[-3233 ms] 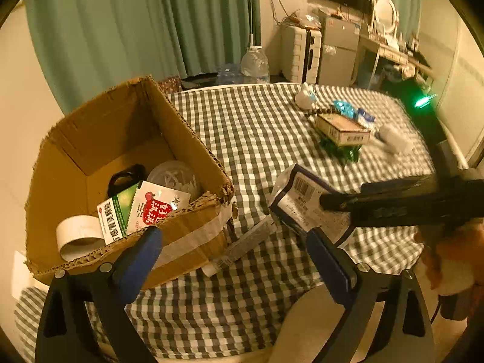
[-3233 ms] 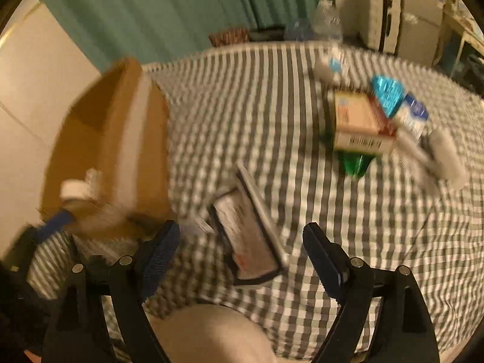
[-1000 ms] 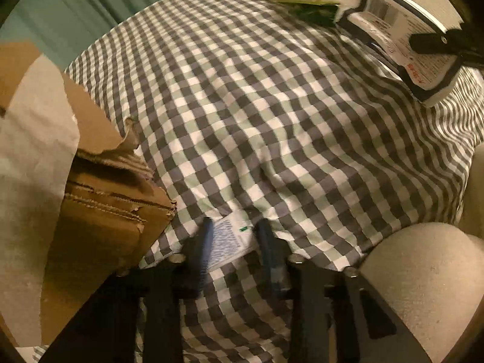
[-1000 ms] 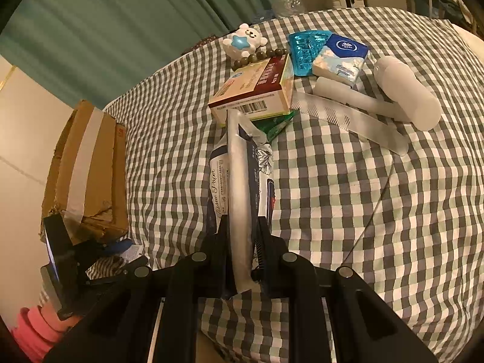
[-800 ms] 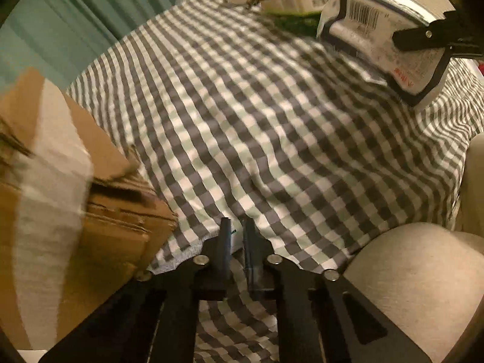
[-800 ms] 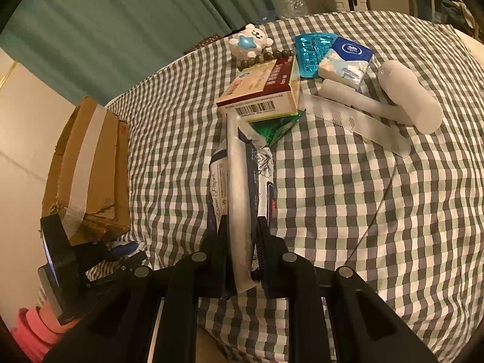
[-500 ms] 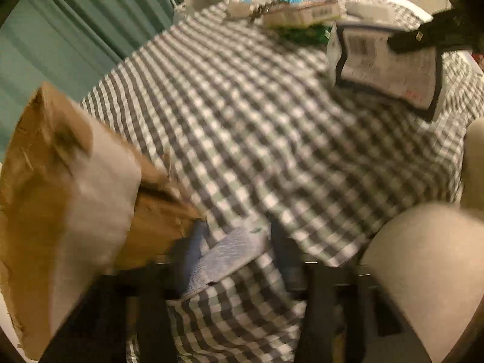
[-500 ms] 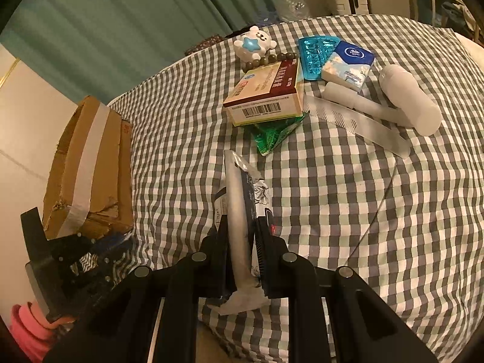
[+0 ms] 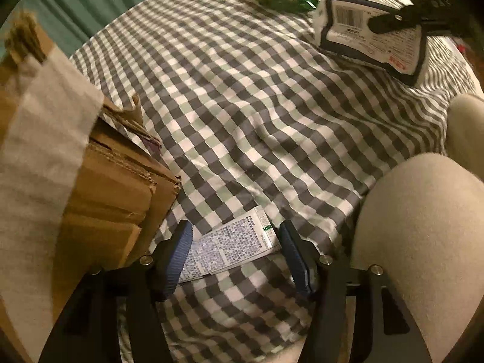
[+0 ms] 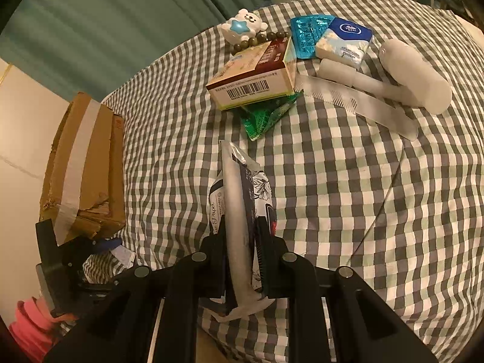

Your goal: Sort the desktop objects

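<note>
A flat white printed packet (image 9: pixel 231 243) lies on the checkered tablecloth (image 9: pixel 242 106) near the table's front edge, beside the cardboard box (image 9: pixel 99 199). My left gripper (image 9: pixel 237 252) points down over it. Its jaws are opening, and the packet rests on the cloth between the blue pads (image 9: pixel 181 249). The left gripper (image 10: pixel 101 246) also shows at the box's corner in the right wrist view. My right gripper (image 10: pixel 242 233) is shut on a dark-edged tissue pack (image 10: pixel 239 193), held edge-up above the cloth. That tissue pack (image 9: pixel 372 33) appears at the top right of the left wrist view.
At the far side lie a bear toy (image 10: pixel 246 25), a barcoded box (image 10: pixel 254 75) on a green packet (image 10: pixel 266 115), a blue blister pack (image 10: pixel 305 36), a small tissue pack (image 10: pixel 345 42), a comb (image 10: pixel 357 103) and a white roller (image 10: pixel 414 75). A person's knee (image 9: pixel 423 242) is at the table edge.
The left jaws, nearly shut 0.8 s ago, have spread wide around the white packet, which now lies flat on the cloth. The right gripper keeps its hold on the tissue pack.
</note>
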Available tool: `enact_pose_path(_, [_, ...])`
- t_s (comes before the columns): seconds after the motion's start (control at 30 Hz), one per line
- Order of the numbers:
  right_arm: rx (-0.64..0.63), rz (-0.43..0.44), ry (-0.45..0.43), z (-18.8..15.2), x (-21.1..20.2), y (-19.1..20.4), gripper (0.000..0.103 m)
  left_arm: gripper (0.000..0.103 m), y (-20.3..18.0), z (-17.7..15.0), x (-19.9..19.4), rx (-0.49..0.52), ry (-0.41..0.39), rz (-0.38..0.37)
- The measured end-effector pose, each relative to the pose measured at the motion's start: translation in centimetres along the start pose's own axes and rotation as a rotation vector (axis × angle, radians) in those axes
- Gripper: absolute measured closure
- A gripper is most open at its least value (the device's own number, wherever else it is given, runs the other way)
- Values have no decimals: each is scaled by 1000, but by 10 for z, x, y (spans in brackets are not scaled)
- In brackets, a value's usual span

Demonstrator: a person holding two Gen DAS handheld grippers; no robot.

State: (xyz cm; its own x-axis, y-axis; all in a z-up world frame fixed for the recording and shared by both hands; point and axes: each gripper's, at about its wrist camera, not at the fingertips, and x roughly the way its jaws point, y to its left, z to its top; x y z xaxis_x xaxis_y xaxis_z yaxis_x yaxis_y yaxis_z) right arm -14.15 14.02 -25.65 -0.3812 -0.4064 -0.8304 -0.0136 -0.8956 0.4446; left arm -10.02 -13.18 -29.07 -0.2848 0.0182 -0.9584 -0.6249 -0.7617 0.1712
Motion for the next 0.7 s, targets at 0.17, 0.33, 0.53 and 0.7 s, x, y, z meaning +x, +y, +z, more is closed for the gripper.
enact_pose_path(0.17, [-5,-10,3,-1,2,0,86,31,-15,-11,-29,80,-45,4])
enact_pose_path(0.33, [-9,-21,8,-2,3,2,86,31,-15,-16,-27,181,-46,7])
enact_pose_path(0.53, [-8,-26,11,-3,3,1,86,31,-14,-26,3,412,12,102])
enact_pose_path(0.7, [2,-28,19,-1,6,0,86,53,10,-11,11,263,135,-97])
